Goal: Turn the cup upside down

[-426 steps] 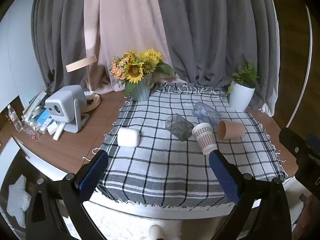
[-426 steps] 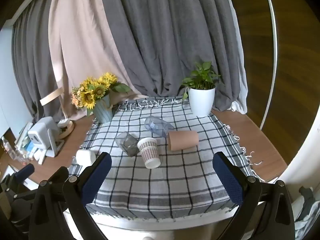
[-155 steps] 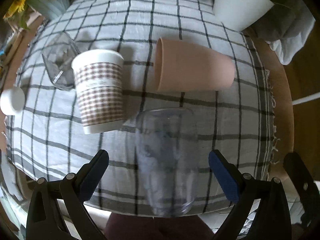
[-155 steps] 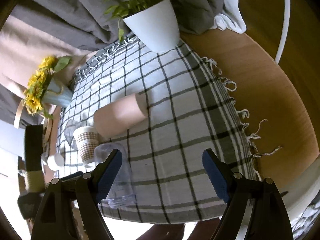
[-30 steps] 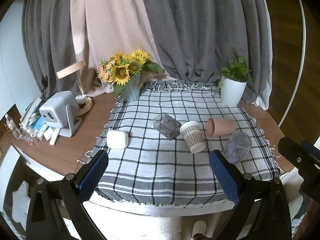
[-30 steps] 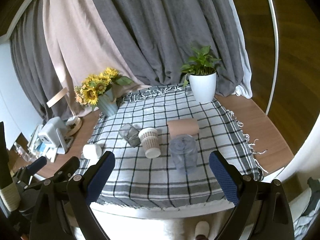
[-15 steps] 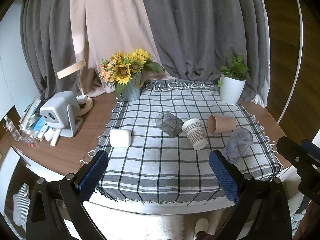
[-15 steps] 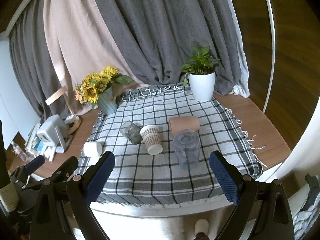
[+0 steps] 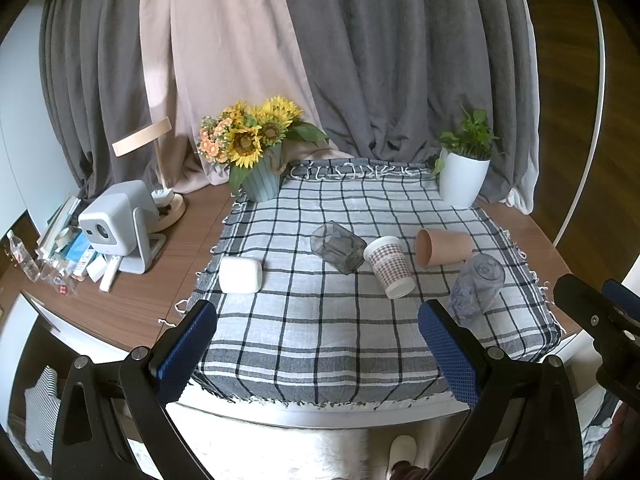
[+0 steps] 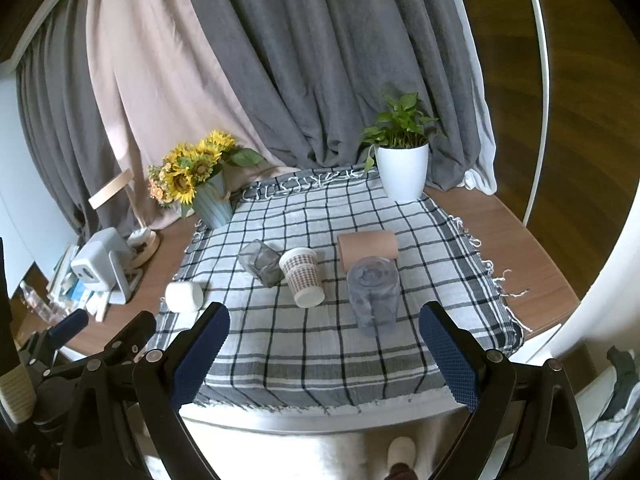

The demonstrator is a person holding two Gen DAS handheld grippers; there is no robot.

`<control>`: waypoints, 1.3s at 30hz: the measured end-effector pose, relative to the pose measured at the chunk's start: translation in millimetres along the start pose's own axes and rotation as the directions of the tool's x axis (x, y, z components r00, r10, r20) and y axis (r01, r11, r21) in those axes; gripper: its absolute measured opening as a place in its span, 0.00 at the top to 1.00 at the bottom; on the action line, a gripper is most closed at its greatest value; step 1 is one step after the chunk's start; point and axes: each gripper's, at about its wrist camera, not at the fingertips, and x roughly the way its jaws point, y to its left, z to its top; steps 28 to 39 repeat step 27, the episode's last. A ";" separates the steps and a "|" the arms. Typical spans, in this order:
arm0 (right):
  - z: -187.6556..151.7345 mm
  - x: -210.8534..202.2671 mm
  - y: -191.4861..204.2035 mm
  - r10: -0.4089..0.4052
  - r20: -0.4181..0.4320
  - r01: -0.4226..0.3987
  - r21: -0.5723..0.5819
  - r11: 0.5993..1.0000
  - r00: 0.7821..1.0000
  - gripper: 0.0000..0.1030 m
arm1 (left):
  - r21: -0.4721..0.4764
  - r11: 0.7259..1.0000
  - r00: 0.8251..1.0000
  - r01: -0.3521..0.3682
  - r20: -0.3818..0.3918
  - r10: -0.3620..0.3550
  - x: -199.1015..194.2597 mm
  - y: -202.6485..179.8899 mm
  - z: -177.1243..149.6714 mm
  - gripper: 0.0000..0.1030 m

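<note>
We hold our left gripper (image 9: 318,340) and right gripper (image 10: 324,340) back from the table's near edge, both spread wide and gripping nothing. The clear plastic cup (image 10: 373,295) stands upside down on the checked cloth (image 10: 280,344), just in front of the terracotta cup (image 10: 368,249) lying on its side, with the gingham paper cup (image 10: 303,277) beside it

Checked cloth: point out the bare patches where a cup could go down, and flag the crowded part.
Free: the near strip of the checked cloth, in front of the clear cup and gingham cup; also the far stretch between the sunflower vase and white plant pot. Crowded: the middle row, where grey glass, gingham cup, terracotta cup and clear cup cluster.
</note>
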 end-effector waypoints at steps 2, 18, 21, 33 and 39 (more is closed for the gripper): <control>-1.0 -1.3 0.5 0.000 0.000 0.000 -0.001 1.000 1.000 0.07 | 0.000 1.000 1.000 0.002 0.000 -0.002 0.1 0.1 0.1 0.00; -0.1 -0.2 -0.9 -0.001 -0.001 0.001 -0.002 1.000 1.000 0.07 | -0.001 1.000 1.000 0.003 0.001 -0.003 -1.1 1.6 -1.2 0.00; -1.1 -1.9 -2.1 -0.003 -0.001 0.003 -0.002 1.000 1.000 0.07 | -0.001 1.000 1.000 0.002 0.001 -0.002 -0.2 -0.7 -0.8 0.00; -1.2 -1.8 -1.1 -0.004 -0.002 0.004 -0.002 1.000 1.000 0.07 | -0.001 1.000 1.000 0.002 0.003 -0.002 -1.8 1.2 -0.7 0.00; -1.2 -1.8 -1.1 -0.004 -0.002 0.004 -0.002 1.000 1.000 0.07 | -0.001 1.000 1.000 0.002 0.003 -0.002 -1.8 1.2 -0.7 0.00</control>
